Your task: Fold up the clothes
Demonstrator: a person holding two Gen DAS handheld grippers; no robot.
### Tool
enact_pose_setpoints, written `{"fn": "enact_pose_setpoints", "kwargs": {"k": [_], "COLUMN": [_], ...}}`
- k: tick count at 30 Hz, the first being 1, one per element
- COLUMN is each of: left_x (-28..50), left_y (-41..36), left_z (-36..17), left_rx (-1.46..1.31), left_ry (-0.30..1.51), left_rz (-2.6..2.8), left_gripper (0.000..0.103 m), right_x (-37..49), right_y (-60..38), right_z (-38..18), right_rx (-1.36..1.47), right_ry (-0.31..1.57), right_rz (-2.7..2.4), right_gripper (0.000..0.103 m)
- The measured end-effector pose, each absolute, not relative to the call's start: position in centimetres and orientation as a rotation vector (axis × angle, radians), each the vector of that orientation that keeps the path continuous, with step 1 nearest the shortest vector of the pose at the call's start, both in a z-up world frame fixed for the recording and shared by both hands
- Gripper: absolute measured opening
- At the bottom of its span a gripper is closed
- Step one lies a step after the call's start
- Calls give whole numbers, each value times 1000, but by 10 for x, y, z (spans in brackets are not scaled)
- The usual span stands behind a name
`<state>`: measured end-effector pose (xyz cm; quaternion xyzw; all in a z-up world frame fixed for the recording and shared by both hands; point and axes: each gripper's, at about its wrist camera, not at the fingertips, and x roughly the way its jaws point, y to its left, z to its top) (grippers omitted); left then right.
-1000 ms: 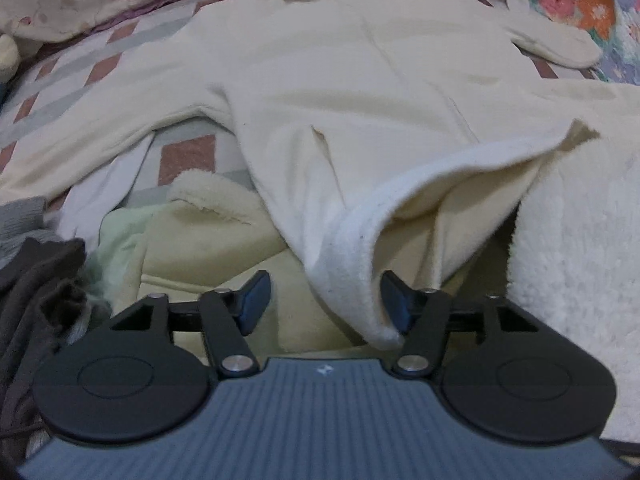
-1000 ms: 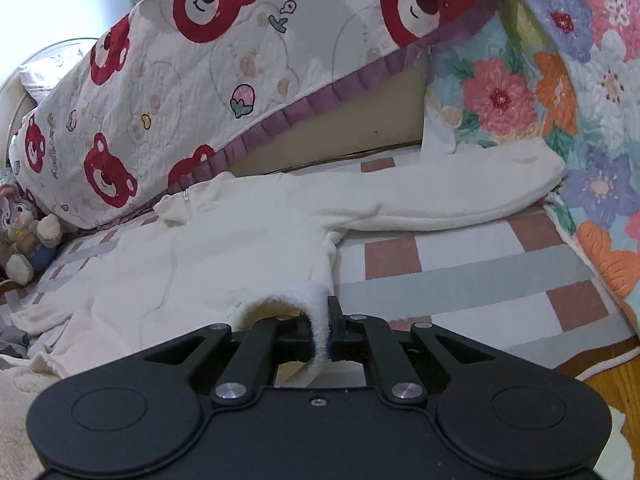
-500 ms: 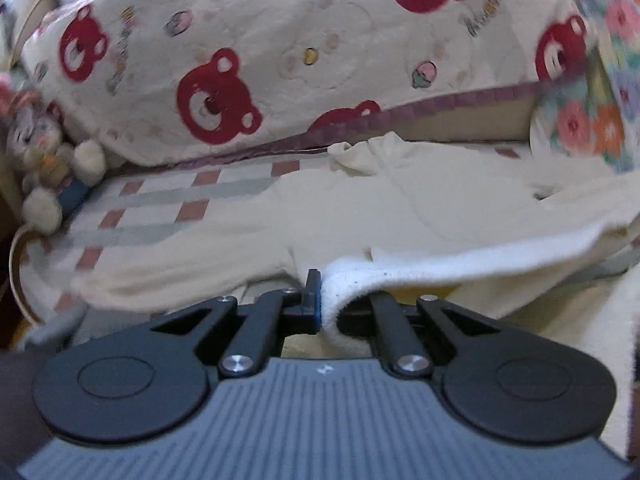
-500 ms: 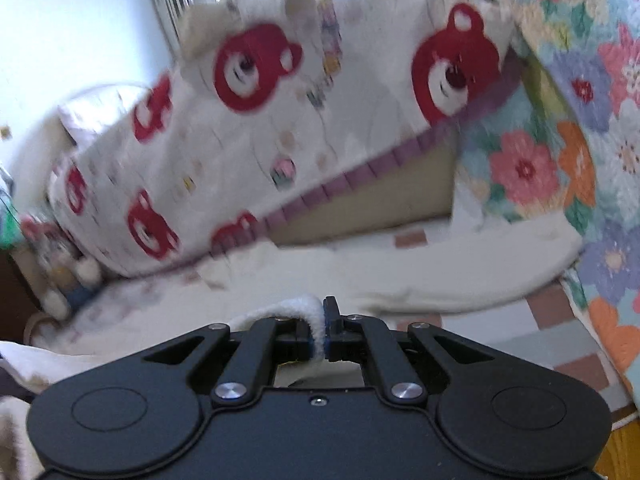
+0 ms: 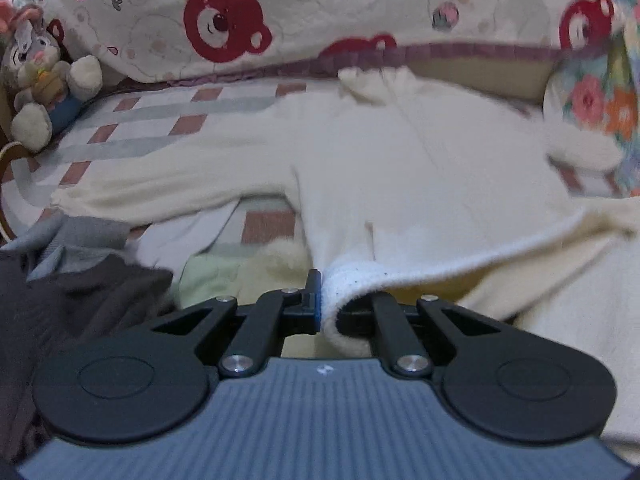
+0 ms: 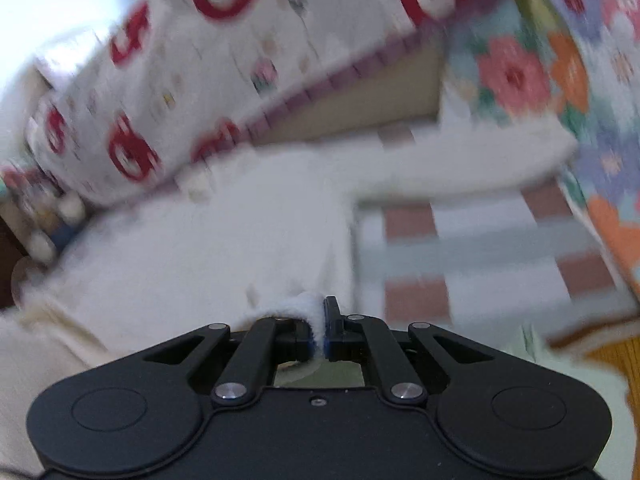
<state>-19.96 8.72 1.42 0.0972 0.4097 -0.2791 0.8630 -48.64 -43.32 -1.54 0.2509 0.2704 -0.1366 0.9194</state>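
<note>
A plush rabbit sits beside a red-bear quilt, on a checked sheet

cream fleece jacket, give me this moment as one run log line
phase: hem pinched both ends | left gripper: shut on cream fleece jacket hem | right gripper: shut on hem | sleeves: spread on checked bedsheet

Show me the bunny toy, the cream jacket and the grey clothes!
bunny toy [image 5: 38,80], left wrist view, on its body.
cream jacket [image 5: 400,168], left wrist view, on the middle of its front.
grey clothes [image 5: 88,236], left wrist view, on the light grey fold.
</note>
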Motion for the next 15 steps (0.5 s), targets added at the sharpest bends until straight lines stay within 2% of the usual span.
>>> {"fn": "enact_pose_setpoints", "kwargs": {"k": [2, 10, 15], "left_x": [-188, -185, -174], "left_y": [88, 76, 87], "left_z": [16, 5, 10], "left_rx": [160, 242, 153], "left_ry": [871, 872, 930], "left_rz": [-585, -586, -630], "left_gripper": [5, 6, 5], "right_x": [-485, -459, -464], "right_y": [-443, -461, -472], "right_z": [0, -21, -26], "right_rx": [544, 537, 623], "right_ry": [482, 610, 627], "right_rz": [-256, -324, -290], "right_gripper": [5, 6, 6]}}
